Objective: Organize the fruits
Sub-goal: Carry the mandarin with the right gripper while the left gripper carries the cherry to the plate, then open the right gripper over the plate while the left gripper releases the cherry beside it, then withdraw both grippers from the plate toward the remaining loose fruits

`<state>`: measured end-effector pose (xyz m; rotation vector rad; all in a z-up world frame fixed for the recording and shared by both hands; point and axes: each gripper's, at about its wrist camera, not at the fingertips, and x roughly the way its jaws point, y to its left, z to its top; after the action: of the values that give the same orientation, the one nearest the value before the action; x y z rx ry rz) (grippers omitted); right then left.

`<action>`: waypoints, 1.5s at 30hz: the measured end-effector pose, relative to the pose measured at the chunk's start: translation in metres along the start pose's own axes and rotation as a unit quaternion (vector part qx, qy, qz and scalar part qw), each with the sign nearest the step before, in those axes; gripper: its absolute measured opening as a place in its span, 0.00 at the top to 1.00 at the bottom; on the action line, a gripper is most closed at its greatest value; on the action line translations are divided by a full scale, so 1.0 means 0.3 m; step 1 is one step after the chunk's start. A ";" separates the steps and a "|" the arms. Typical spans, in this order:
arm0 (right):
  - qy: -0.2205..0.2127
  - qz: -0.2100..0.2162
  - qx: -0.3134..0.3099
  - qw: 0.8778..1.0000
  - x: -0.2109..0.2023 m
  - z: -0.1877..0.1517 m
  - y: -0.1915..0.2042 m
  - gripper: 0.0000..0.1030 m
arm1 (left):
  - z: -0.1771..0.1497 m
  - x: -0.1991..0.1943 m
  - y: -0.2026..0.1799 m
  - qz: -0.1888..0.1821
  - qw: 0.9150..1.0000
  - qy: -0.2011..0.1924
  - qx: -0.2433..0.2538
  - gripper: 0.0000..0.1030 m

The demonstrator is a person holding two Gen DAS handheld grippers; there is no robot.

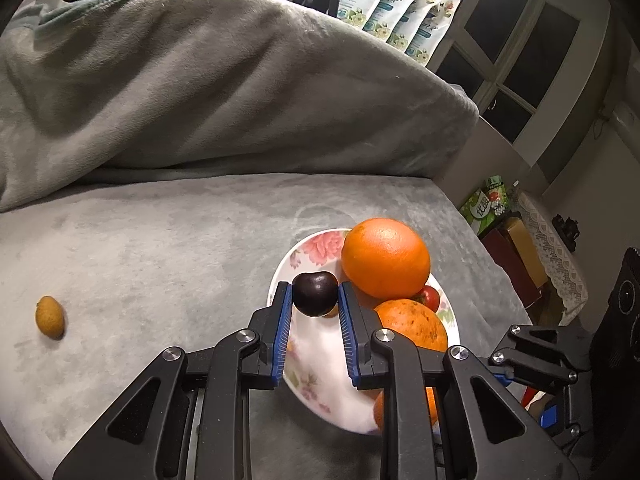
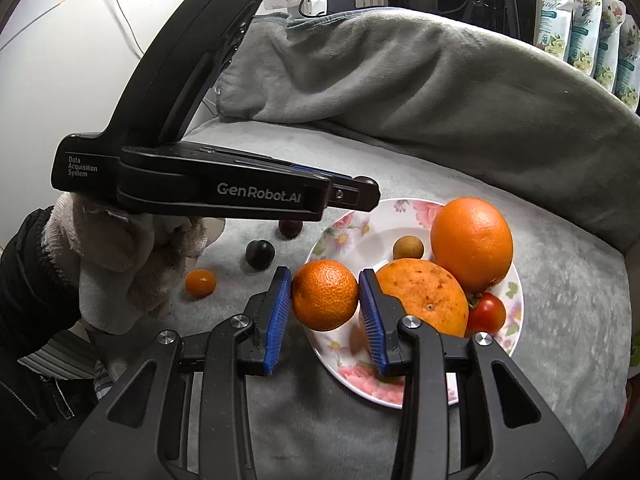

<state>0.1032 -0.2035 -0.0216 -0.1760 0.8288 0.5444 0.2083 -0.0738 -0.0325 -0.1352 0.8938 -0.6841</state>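
Plum (image 1: 315, 294) pinched in left claw (image 1: 313, 300), cleft upward; tangerine (image 2: 324, 295) pinched in right claw (image 2: 323, 292).

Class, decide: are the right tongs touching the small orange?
Touching. The right wrist view shows both blue pads of the right tongs pressed against the small orange, no gap.

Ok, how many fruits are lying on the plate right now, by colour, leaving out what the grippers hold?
Orange: 2, a large orange and a speckled orange
Red: 1, a tomato
Brown: 1, a small round fruit
Total on the plate: 4
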 end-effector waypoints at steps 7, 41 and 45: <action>-0.001 -0.011 -0.004 1.000 0.020 0.001 -0.011 0.63 | 0.009 0.011 -0.009 -0.005 1.000 0.001 0.004 0.74; -0.037 0.024 0.004 0.999 -0.057 0.006 0.049 0.13 | 0.037 -0.203 0.103 0.052 0.997 -0.063 -0.003 0.34; -0.034 0.034 0.003 0.999 -0.050 0.015 0.056 0.13 | 0.020 -0.252 0.146 0.068 0.995 -0.073 -0.011 0.34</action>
<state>0.0890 -0.1933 -0.0066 -0.1241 0.7712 0.6081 0.2017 0.0049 0.0054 -0.1408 0.7626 -0.5310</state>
